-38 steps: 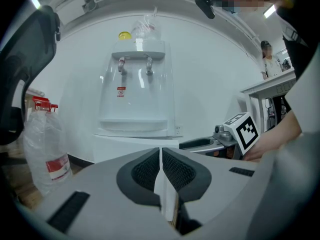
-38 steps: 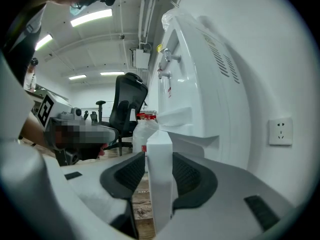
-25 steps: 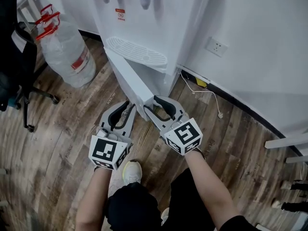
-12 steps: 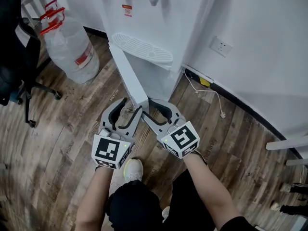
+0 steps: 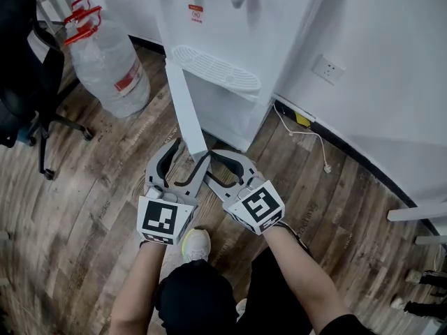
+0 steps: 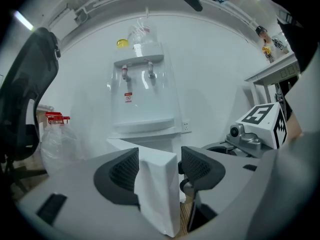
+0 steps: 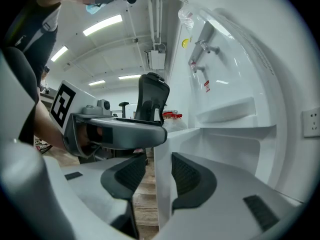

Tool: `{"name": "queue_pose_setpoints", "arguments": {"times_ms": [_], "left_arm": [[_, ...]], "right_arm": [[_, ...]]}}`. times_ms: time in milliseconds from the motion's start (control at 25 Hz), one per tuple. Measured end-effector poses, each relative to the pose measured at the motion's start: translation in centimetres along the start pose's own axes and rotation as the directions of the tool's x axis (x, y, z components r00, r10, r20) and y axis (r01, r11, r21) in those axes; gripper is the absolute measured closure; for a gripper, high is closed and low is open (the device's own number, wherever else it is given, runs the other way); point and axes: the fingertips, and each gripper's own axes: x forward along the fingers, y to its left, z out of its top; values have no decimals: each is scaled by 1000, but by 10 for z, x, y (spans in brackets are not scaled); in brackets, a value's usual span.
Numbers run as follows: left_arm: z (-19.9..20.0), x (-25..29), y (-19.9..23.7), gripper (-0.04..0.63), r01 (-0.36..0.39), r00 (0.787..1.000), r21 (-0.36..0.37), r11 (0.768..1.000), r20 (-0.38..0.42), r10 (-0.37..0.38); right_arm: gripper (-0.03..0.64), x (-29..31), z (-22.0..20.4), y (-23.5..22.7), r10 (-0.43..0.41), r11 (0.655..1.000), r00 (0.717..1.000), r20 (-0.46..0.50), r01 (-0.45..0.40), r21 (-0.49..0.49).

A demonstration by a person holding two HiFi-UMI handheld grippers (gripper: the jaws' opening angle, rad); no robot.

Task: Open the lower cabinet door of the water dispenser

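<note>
The white water dispenser (image 5: pixel 230 19) stands against the wall. Its lower cabinet door (image 5: pixel 183 100) is swung out towards me and shows edge-on. Both grippers meet at the door's free end. My left gripper (image 5: pixel 188 152) has its jaws opening; the door's edge (image 6: pixel 160 184) stands between the pads with a gap at the right pad. My right gripper (image 5: pixel 209 156) also straddles that edge (image 7: pixel 162 184): the right pad lies against the panel, and floor shows between the left pad and the door. The open cabinet's inside (image 7: pixel 225 149) appears in the right gripper view.
A large water bottle (image 5: pixel 105 61) with a red handle lies left of the dispenser, and a black office chair (image 5: pixel 21 82) is at the far left. A wall socket (image 5: pixel 330 68) and a cable (image 5: pixel 304 135) are at the right. My shoe (image 5: pixel 194 245) is below the grippers.
The door has swung further out from the cabinet. The right gripper came back with its end. The left gripper's jaws have spread wider around the edge.
</note>
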Motion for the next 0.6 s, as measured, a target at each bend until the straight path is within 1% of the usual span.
{"name": "queue_pose_setpoints", "arguments": {"times_ms": [400,600], "left_arm": [[-10,-6,17,336,-66,997,36,997,-38,67],[-14,-12,25,336,-84,995,34,996,-46,86]], "right_arm": [[443,14,-1,19,49,999,999,2,-49,11],[445,20,-1,25,63,998,998,3,-63,12]]}}
